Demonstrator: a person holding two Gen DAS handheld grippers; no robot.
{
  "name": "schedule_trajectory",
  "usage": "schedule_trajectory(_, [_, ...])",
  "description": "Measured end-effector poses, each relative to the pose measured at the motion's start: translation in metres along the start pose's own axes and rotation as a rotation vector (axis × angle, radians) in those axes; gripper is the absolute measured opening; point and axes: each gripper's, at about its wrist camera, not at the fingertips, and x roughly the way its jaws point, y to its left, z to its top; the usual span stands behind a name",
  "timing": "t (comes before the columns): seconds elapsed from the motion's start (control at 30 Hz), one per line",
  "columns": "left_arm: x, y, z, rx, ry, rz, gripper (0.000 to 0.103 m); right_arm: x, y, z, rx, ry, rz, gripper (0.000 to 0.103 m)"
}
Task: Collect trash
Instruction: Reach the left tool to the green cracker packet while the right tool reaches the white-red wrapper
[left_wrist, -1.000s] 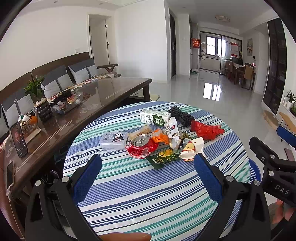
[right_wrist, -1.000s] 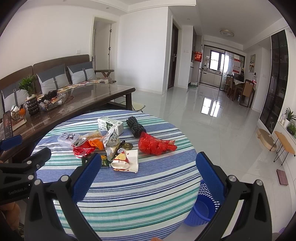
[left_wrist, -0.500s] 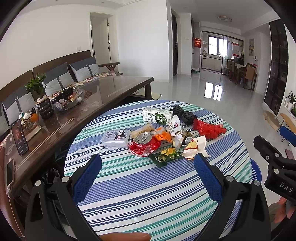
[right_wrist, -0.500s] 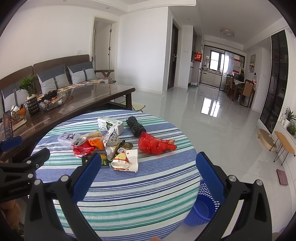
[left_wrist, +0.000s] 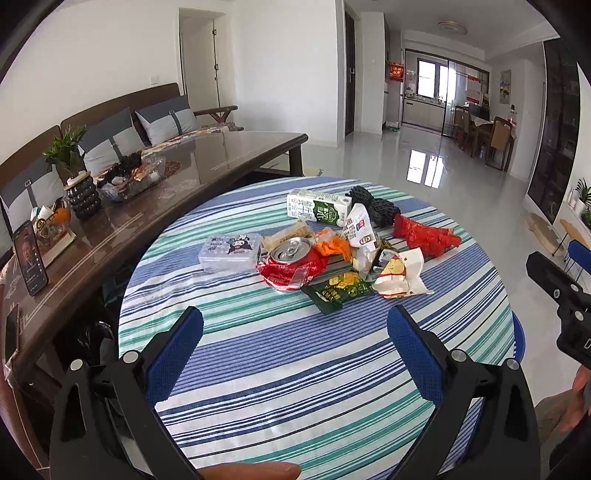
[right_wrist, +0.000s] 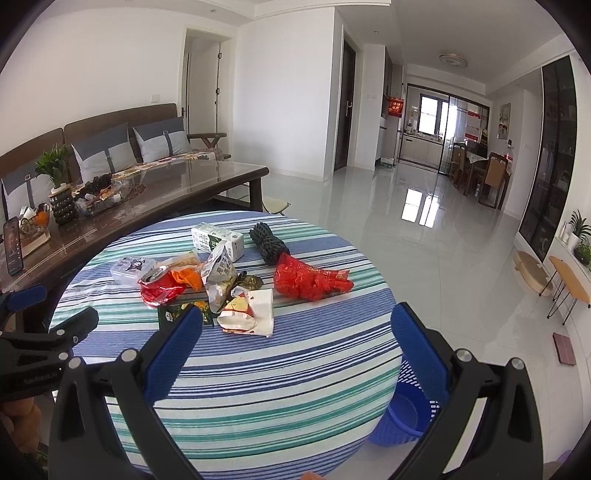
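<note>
A heap of trash lies in the middle of a round table with a striped cloth (left_wrist: 295, 369): a crushed red can (left_wrist: 291, 258), a green-and-white milk carton (left_wrist: 317, 209), a red wrapper (left_wrist: 424, 236), a black foam net (left_wrist: 376, 206), a green packet (left_wrist: 336, 291) and a white paper wrapper (left_wrist: 402, 275). My left gripper (left_wrist: 295, 354) hovers open over the table's near side, short of the heap. The right gripper (right_wrist: 295, 354) is open too, above the near right part of the table, with the white wrapper (right_wrist: 251, 310) and red wrapper (right_wrist: 310, 282) ahead.
A blue plastic basket (right_wrist: 406, 410) stands on the floor by the table's right edge. A long dark glass-topped table (left_wrist: 147, 192) with a plant, a snack bowl and a phone (left_wrist: 31, 258) runs along the left, with a sofa behind. Glossy floor extends to the right.
The left gripper has risen slightly, so the heap sits a little farther up in its view. The right gripper has stayed where it was. Both stay open.
</note>
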Motion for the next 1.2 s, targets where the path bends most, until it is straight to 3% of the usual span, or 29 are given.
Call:
schedule_trajectory(0.47, [0.100,-0.011,-0.025,0.041,0.192,-0.120,0.099,0.059,-0.008,-0.031,0.015,0.150,0.032,0.098])
schedule_trajectory(0.63, [0.131,-0.017,-0.027,0.067,0.236,-0.125,0.099,0.081,-0.012,-0.048,0.041,0.214,0.056,0.098])
schedule_trajectory(1.0, [0.154,-0.020,-0.027,0.099,0.266,-0.122,0.099,0.091,-0.012,-0.058,0.048,0.242,0.105,0.098])
schedule_trajectory(1.13, [0.162,-0.019,-0.019,0.124,0.296,-0.148,0.099,0.091,-0.013,-0.058,0.048,0.239,0.104,0.098])
schedule_trajectory(1.2, [0.168,-0.019,-0.011,0.138,0.305,-0.197,0.099,0.089,-0.015,-0.058,0.048,0.236,0.099,0.098])
